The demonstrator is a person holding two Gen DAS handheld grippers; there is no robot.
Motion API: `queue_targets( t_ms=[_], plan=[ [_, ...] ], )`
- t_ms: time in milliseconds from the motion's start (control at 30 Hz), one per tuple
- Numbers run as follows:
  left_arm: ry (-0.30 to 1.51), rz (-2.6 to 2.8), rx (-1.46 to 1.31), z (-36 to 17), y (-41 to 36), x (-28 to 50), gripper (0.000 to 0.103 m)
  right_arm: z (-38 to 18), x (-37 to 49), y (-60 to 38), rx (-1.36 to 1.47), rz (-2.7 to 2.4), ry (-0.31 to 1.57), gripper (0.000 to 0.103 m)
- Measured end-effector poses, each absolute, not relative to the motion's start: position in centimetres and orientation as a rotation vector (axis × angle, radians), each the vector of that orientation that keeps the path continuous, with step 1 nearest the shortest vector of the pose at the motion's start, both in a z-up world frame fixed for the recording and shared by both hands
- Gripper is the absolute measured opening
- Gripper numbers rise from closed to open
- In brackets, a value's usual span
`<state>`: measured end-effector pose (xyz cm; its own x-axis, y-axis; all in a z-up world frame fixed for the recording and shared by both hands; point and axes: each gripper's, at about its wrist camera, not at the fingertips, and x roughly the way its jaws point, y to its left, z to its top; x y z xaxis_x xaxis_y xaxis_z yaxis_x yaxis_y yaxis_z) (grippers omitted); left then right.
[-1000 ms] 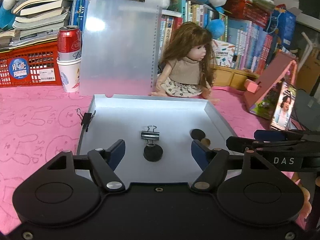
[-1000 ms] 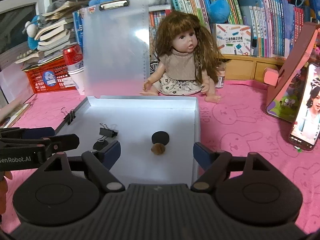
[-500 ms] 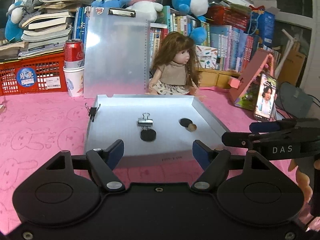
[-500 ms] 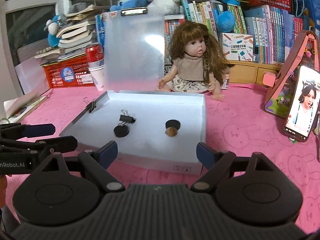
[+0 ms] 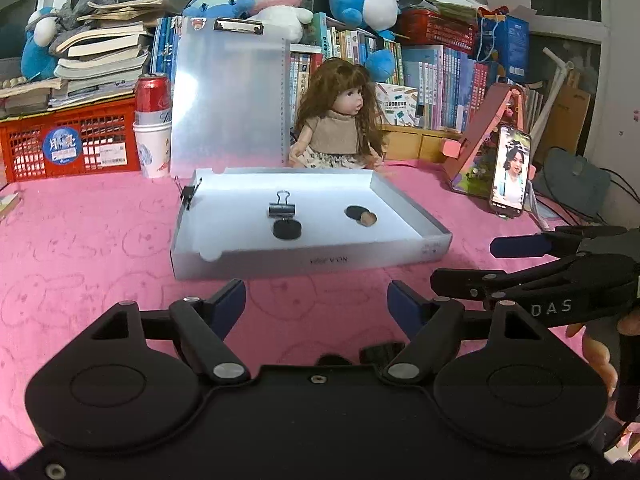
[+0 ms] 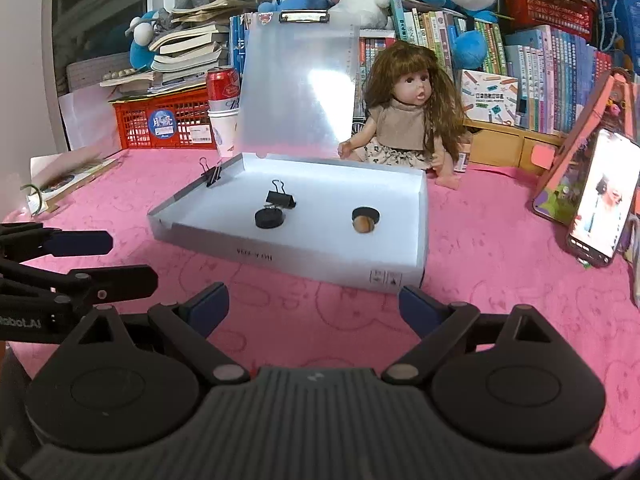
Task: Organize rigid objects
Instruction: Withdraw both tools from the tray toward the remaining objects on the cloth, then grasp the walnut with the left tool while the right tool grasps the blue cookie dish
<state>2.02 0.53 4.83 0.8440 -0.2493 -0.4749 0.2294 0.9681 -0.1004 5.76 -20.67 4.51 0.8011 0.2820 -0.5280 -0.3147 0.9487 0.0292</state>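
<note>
A shallow white box (image 5: 312, 266) (image 6: 320, 260) lies on the pink cloth. Inside it are a black binder clip (image 5: 282, 209) (image 6: 280, 200), a black disc (image 5: 287, 229) (image 6: 269, 217), a second black disc (image 5: 354, 211) (image 6: 366, 213) and a small brown round piece (image 5: 368, 219) (image 6: 363, 225) touching it. Another binder clip (image 5: 188, 196) (image 6: 212, 174) grips the box's left wall. My left gripper (image 5: 316, 306) is open and empty, in front of the box. My right gripper (image 6: 314, 308) is open and empty, also in front of the box.
A translucent clipboard (image 5: 228, 100) stands behind the box, next to a doll (image 5: 340, 120). A red can on paper cups (image 5: 152, 120) and a red basket (image 5: 68, 140) are at the back left. A phone (image 5: 510, 172) leans at the right. Books and plush toys fill the back.
Both grippers have pulled back from over the box toward me and now sit in front of it. The objects in the box have not moved.
</note>
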Motion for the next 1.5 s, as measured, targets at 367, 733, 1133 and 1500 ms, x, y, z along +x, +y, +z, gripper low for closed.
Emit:
queue_targets(
  t_ms=[367, 733, 1133, 1500],
  plan=[
    [0.466, -0.207, -0.046, 2.7, 1.3, -2.2, 0.077, 2.0, 3.2, -21.5, -0.034, 0.268, 0.51, 0.097],
    [0.481, -0.151, -0.066, 1.1, 2.7, -3.6, 0.065, 0.3, 1.5, -21.6, -0.071, 0.238, 0.488, 0.092],
    [0.508, -0.123, -0.076, 0.1, 3.4, -3.1, 0.044, -0.5, 1.2, -21.7, -0.082, 0.203, 0.483, 0.081],
    [0.516, -0.118, -0.052, -0.6, 2.7, -2.5, 0.04, -1.1, 0.6, -19.8, -0.153, 0.145, 0.431, 0.073]
  ],
)
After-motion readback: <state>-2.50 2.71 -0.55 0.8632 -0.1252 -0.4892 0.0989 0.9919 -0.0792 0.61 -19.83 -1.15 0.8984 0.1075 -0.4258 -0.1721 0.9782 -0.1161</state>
